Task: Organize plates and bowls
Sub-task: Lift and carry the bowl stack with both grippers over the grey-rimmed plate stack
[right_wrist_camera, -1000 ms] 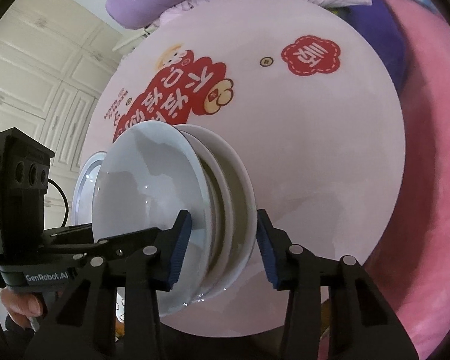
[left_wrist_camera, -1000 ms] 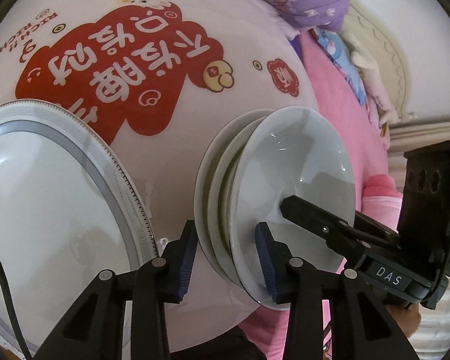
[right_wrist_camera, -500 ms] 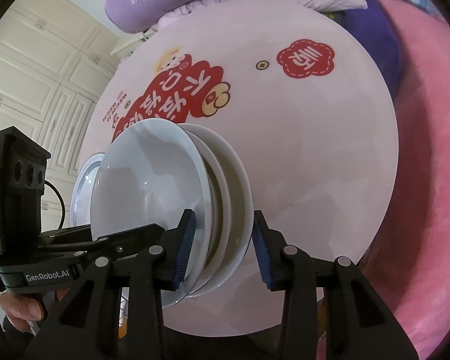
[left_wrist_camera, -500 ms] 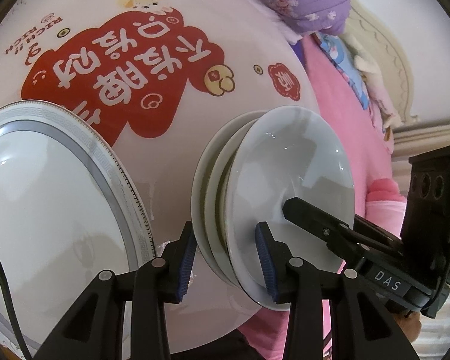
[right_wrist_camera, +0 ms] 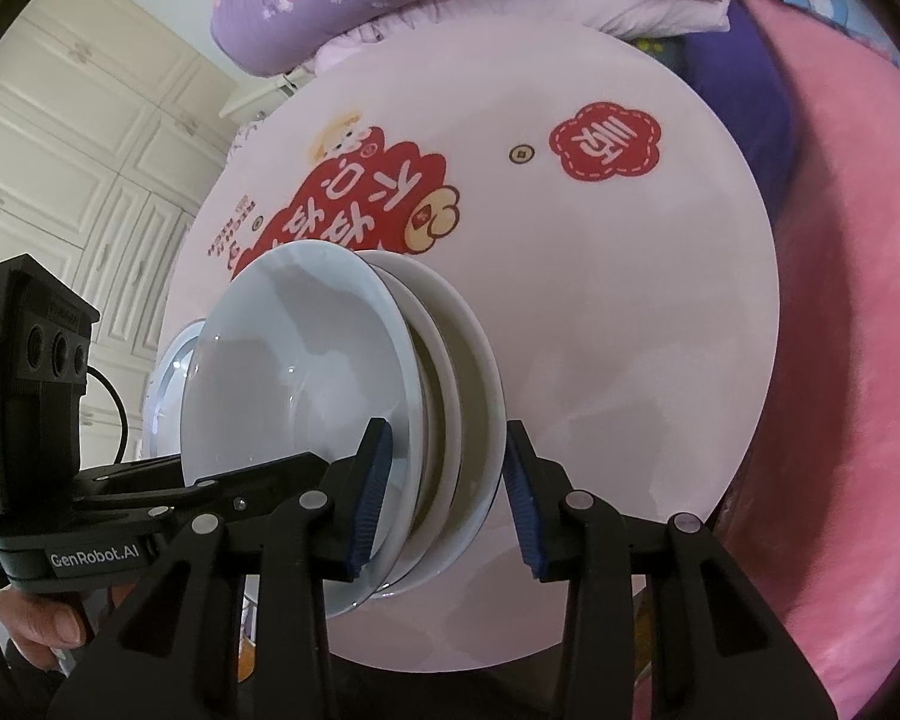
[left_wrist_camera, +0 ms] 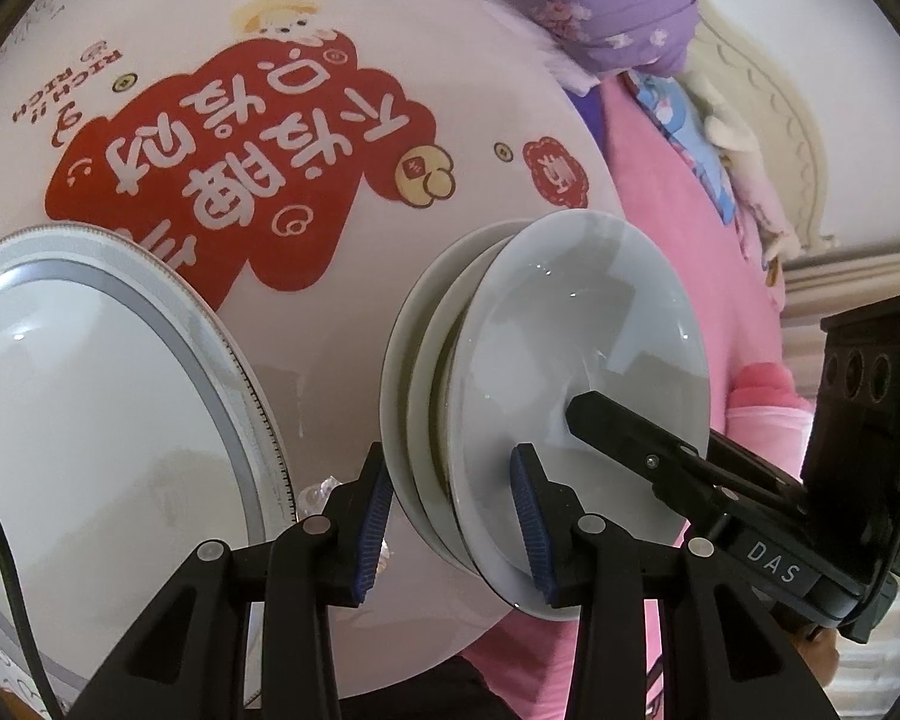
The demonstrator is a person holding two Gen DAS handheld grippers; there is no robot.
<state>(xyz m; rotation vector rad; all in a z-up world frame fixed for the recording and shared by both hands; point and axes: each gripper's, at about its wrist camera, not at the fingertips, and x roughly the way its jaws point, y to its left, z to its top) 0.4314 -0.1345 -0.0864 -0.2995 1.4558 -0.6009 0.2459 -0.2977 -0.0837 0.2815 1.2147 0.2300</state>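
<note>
Three white bowls point(left_wrist_camera: 576, 360) sit nested toward the near edge of the pink round surface point(left_wrist_camera: 342, 360), and that stack hasn't budged since the earlier frames. The left gripper point(left_wrist_camera: 453, 510) is clamped across its rim, same narrow width as before. The right gripper point(right_wrist_camera: 444, 480) straddles the opposite rim and has drawn in slightly; whether its outer pad touches, I cannot tell. The grey-rimmed plate point(left_wrist_camera: 90, 420) stays at lower left.

Right gripper point(right_wrist_camera: 447, 498) astride stacked white bowls point(right_wrist_camera: 306, 396) on round table point(right_wrist_camera: 630, 330).
</note>
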